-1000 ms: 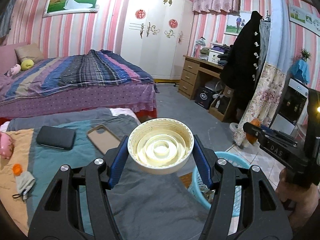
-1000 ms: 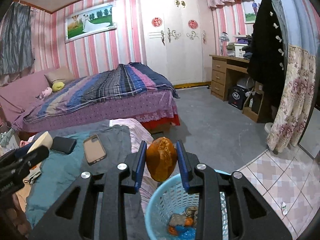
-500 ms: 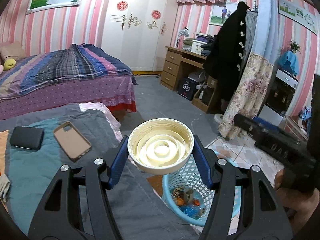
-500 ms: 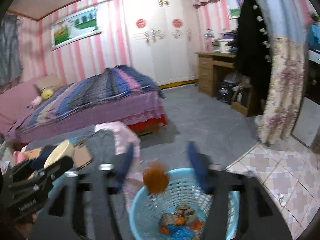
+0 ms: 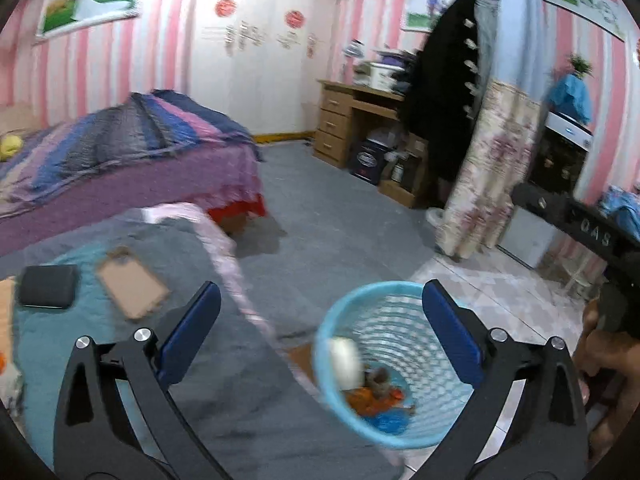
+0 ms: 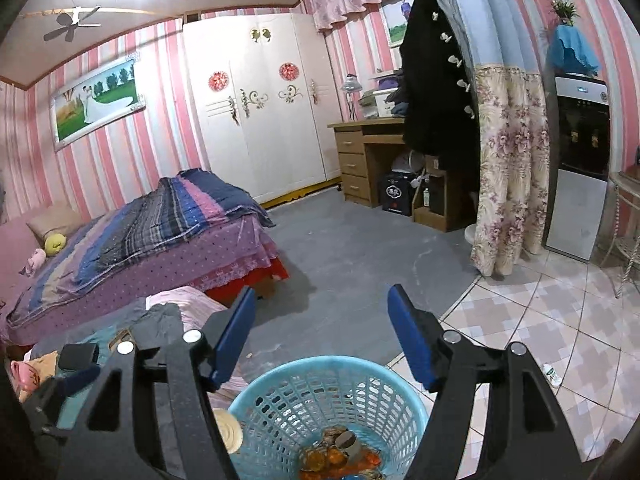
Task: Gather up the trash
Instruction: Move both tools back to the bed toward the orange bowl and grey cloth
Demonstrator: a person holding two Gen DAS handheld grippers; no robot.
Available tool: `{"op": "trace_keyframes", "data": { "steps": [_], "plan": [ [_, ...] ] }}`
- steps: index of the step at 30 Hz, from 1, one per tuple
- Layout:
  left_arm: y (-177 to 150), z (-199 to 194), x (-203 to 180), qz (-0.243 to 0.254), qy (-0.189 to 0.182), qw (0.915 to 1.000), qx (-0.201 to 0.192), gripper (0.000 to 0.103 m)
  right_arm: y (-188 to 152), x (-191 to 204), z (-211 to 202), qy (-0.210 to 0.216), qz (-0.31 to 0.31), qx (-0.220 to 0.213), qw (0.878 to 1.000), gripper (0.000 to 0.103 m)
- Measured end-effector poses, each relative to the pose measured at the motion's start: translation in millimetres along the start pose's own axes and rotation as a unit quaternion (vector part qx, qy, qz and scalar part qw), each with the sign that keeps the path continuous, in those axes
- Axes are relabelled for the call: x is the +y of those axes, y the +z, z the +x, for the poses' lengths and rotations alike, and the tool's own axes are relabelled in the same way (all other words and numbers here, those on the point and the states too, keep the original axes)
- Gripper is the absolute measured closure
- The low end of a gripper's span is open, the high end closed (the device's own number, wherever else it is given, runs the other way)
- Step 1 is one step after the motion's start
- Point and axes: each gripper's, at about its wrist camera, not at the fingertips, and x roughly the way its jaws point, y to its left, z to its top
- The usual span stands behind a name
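Observation:
A light blue mesh basket stands on the floor just below both grippers, with orange peel and other scraps at its bottom. My left gripper hangs over it and its jaws are opening wide, with nothing between the blue pads. The cream round lid is blurred in mid-fall at the basket's left rim. In the right wrist view the lid shows beside the basket. My right gripper is open and empty above the basket. The orange-brown scraps lie inside.
A phone and a black case lie on the grey-teal blanket left of the basket. A striped bed, a wooden desk, a floral curtain and a small bottle on the tiled floor surround the spot.
The left jaws sprang open and the cream lid dropped toward the basket. The right gripper let go of the orange-brown fruit, which fell into the basket, then swung slightly right.

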Motion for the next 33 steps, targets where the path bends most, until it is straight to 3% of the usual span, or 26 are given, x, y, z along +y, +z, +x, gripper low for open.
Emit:
{"op": "trace_keyframes", "data": {
  "steps": [2,5,9,13,17,26,30,33],
  "plan": [
    [-0.9,-14.3,23.7,-0.011,0.018,0.9998,-0.007,0.006,-1.5,13.2,1.6,0.018,-0.017,0.003,1.000,0.036],
    [-10.7,-47.8,72.1,-0.011,0.078,0.9967,-0.020,0.006,-7.2,19.6,-5.1,0.042,-0.038,0.005,0.998,0.036],
    [-33.2,-94.8,156.7,-0.060,0.153,0.9858,-0.033,0.006,-13.6,44.2,-5.5,0.089,-0.051,0.005,0.995,0.032],
    [-62.0,-128.7,238.3,-0.112,0.238,0.9638,-0.042,0.006,-29.8,95.7,-6.6,0.148,-0.093,0.011,0.985,0.030],
    [-84.0,-155.2,303.1,-0.162,0.290,0.9425,-0.036,0.006,-58.5,163.8,-10.1,0.218,-0.151,0.022,0.964,0.029],
    [-127.3,-203.7,388.7,-0.241,0.332,0.9115,-0.036,0.006,-121.6,270.3,-12.6,0.306,-0.182,0.075,0.931,0.028],
    [-132.5,-212.9,401.6,-0.268,0.309,0.9111,-0.050,0.006,-159.2,331.3,-19.0,0.348,-0.209,0.115,0.907,0.028],
    [-132.7,-216.4,400.3,-0.264,0.310,0.9117,-0.053,0.006,-175.9,366.0,-20.4,0.358,-0.228,0.130,0.896,0.028]
  ]
}}
